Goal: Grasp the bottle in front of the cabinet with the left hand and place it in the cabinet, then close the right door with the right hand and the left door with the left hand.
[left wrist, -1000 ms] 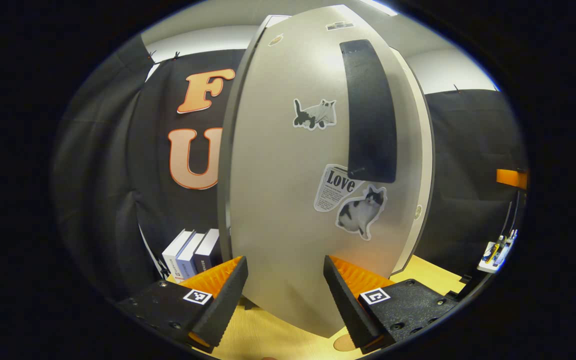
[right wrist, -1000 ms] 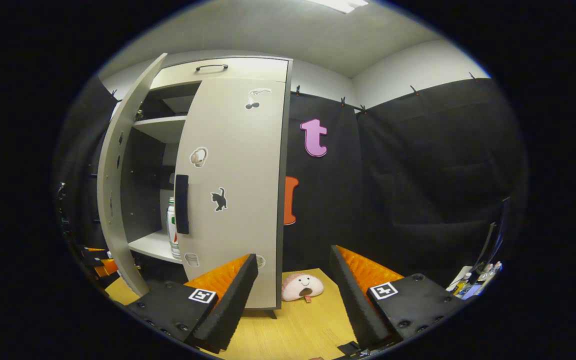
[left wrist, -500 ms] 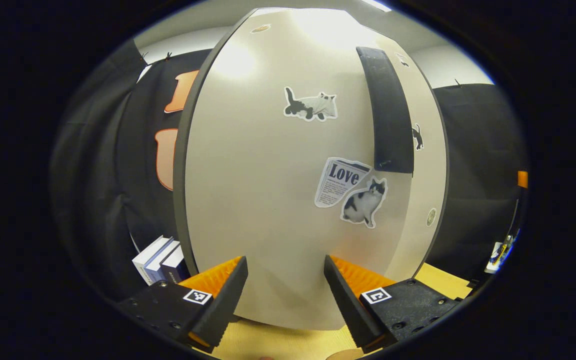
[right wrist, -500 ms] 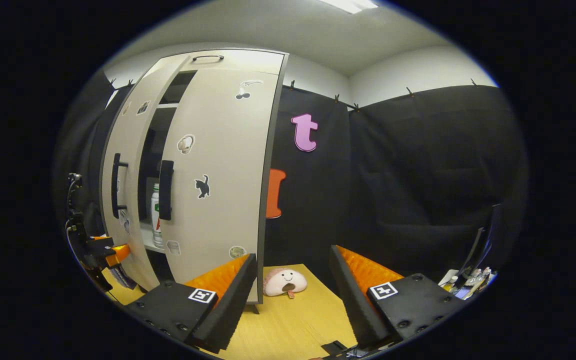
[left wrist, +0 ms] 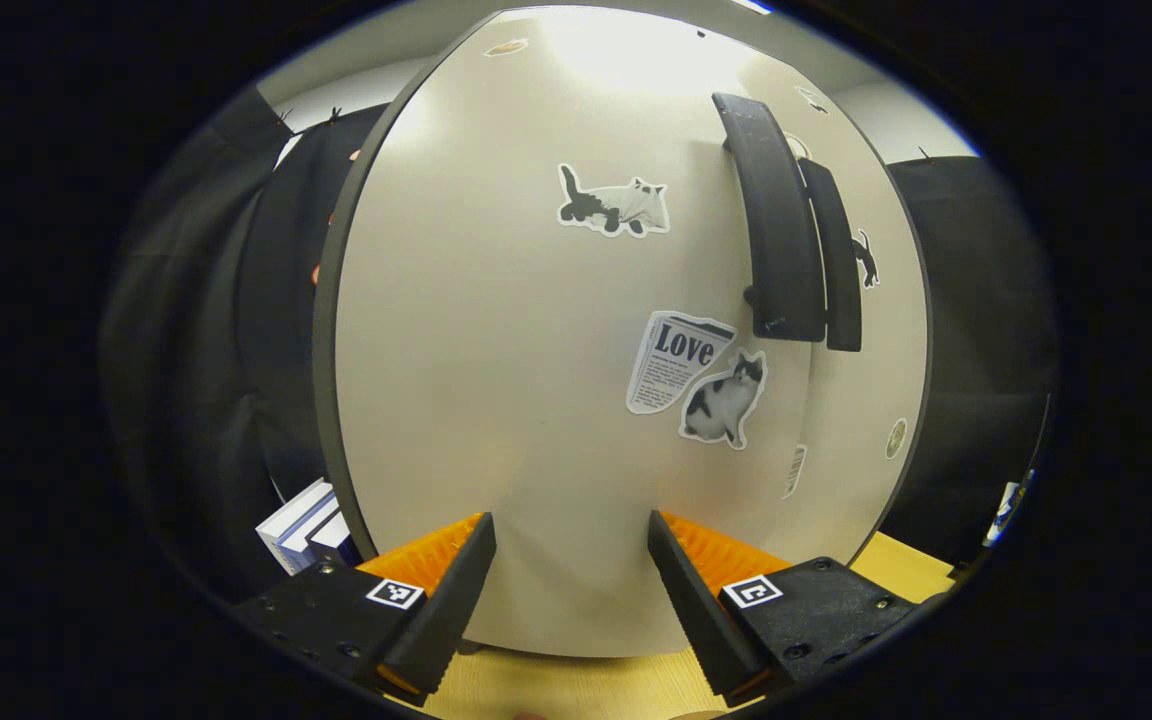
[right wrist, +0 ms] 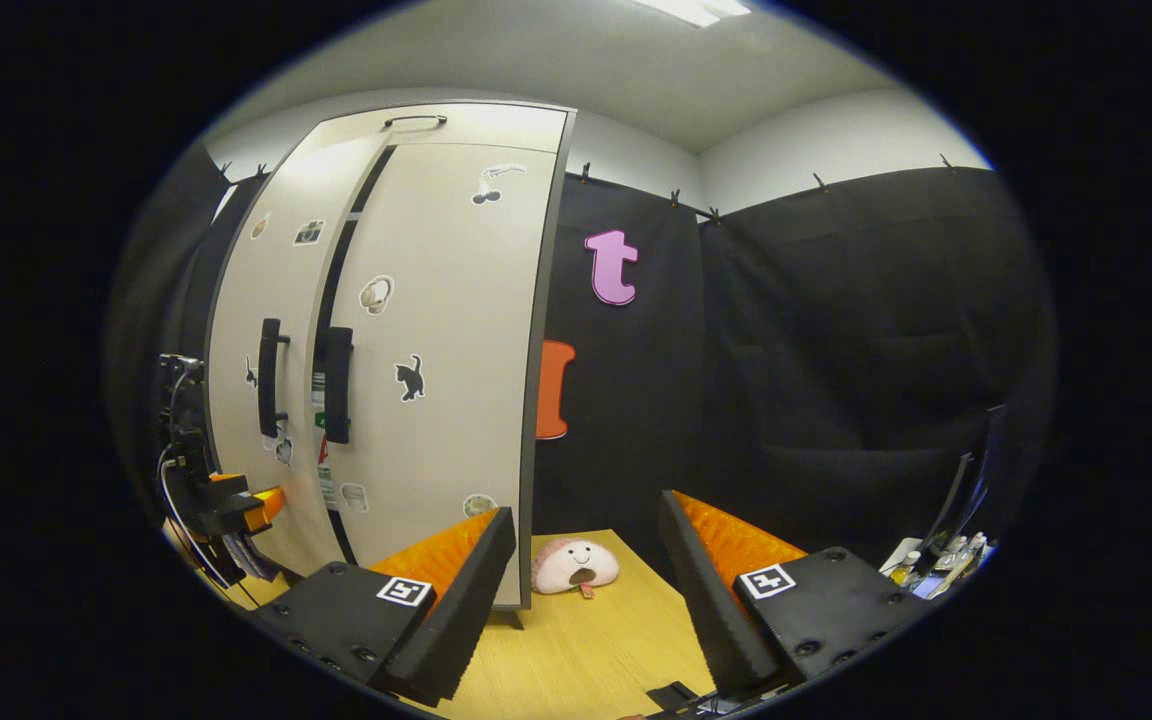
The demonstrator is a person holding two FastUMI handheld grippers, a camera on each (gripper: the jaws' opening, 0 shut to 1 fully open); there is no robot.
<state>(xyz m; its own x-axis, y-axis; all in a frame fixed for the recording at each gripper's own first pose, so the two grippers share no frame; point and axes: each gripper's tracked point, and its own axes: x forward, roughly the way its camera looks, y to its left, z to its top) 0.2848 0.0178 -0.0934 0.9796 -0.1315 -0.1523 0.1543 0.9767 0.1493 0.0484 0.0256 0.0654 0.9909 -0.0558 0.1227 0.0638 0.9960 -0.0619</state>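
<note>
Left door nearly home, bottle shelved behind it.

I had the left gripper [left wrist: 570,560] up against the lower face of the left door [left wrist: 536,380] to push it; its jaws stood wide apart, gripping nothing. A thin gap remained to the right door [right wrist: 436,360], which looked closed, and the bottle [right wrist: 319,420] showed through it inside the cabinet [right wrist: 456,115]. My right gripper [right wrist: 586,575] hung back, spread and empty, above the table [right wrist: 576,650].

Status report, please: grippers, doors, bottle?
Left gripper open at left door. Right gripper open, free. Narrow gap remains; bottle inside.
</note>
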